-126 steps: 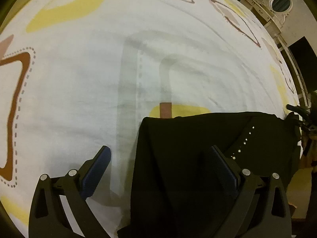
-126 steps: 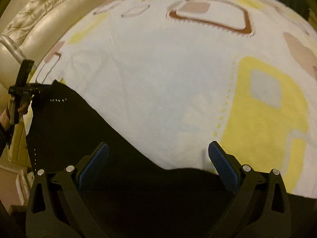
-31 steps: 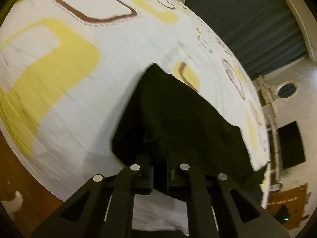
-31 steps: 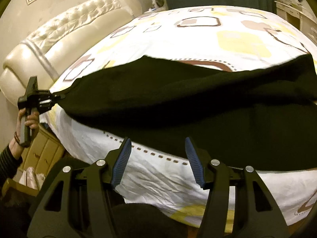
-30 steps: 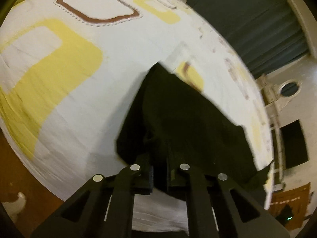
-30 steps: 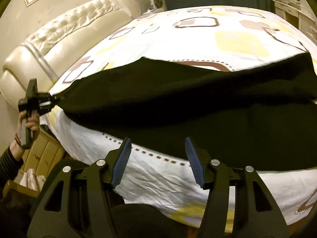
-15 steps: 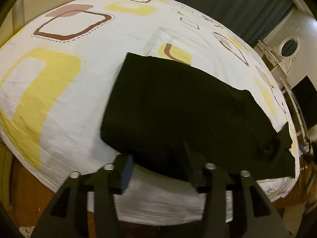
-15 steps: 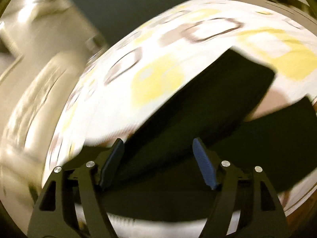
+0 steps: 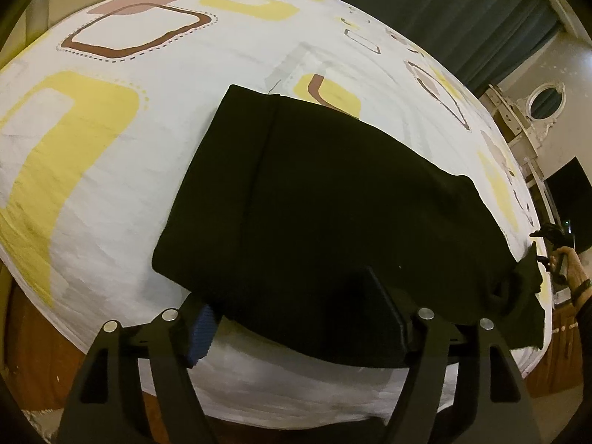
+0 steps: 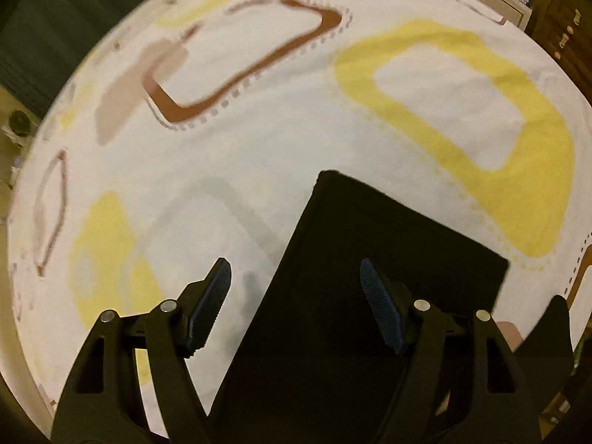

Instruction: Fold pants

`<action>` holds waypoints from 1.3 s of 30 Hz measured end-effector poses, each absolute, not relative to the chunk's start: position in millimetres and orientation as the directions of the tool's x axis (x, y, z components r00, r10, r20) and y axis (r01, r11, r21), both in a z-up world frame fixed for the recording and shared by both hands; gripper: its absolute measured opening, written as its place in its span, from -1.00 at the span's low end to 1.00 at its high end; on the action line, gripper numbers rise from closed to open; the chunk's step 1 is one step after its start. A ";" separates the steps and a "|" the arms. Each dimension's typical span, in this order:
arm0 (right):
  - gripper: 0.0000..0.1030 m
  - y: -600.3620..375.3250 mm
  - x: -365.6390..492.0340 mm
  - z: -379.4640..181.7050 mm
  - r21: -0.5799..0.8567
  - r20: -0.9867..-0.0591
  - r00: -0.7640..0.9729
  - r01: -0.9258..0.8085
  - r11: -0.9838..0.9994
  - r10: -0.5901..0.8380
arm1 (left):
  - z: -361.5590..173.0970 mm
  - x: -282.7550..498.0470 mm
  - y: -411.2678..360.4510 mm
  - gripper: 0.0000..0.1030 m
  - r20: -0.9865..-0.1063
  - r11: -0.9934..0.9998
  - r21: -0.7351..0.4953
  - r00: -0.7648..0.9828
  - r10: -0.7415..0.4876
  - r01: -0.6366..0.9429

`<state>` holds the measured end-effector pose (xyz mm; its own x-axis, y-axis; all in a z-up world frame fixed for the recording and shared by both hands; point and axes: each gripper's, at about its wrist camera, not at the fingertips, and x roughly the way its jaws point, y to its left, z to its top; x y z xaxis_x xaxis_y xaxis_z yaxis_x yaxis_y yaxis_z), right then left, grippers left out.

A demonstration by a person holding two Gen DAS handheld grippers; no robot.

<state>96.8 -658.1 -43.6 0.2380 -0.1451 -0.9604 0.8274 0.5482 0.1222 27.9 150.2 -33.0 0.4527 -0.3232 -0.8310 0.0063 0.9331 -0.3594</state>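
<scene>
Both claws have let go since a second ago. Back then the left claw point(image 9: 292, 310) was pinched tight on a corner of the pants point(image 9: 333, 199) and held it up off the bed point(image 9: 111, 170). Its jaws have just been opening, and now they stand wide, one on each side of the near edge of the cloth, with no squeeze on it. So the pants have dropped flat on the bed as a wide dark shape, with one layer laid over the other and a fold line down the left part.

At the far right of that view a hand point(image 9: 566, 262) holds the other claw close to a rumpled corner of the pants.

From the right claw point(image 10: 296, 303) the picture has swung round: the pants point(image 10: 370, 296) now lie under it, with a square corner pointing away. This claw is wide open too and holds nothing.

One fold looks done, and the rumpled corner may need smoothing before the next
</scene>
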 end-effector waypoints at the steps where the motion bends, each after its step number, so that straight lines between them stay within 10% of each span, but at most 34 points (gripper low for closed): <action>1: 0.26 -658.4 95.6 -45.0 0.115 -0.961 0.233 0.829 0.548 -0.151 | -33.8 28.0 148.1 0.45 -0.832 0.936 -0.352 0.455 -0.318 0.010; 5: -0.83 -662.5 73.1 -33.1 0.233 -0.938 0.336 0.798 0.556 -0.088 | -34.5 26.9 142.0 0.49 -0.836 0.948 -0.319 0.466 -0.289 0.016; 19: -0.85 -671.2 -150.1 68.5 0.667 -0.554 0.832 0.465 0.582 -0.030 | -33.8 23.9 143.8 0.50 -0.830 0.943 -0.332 0.477 -0.287 -0.011; 39: -0.85 -680.5 -282.4 -66.1 0.732 -0.623 0.780 0.558 0.390 0.053 | -35.7 19.3 128.7 0.60 -0.842 0.969 -0.248 0.492 -0.220 0.008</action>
<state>-282.4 -680.5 -66.1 0.7803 0.0526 -0.6231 0.5584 0.3900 0.7322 19.3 128.7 -35.7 0.4917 -0.2201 -0.8425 0.0079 0.9686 -0.2485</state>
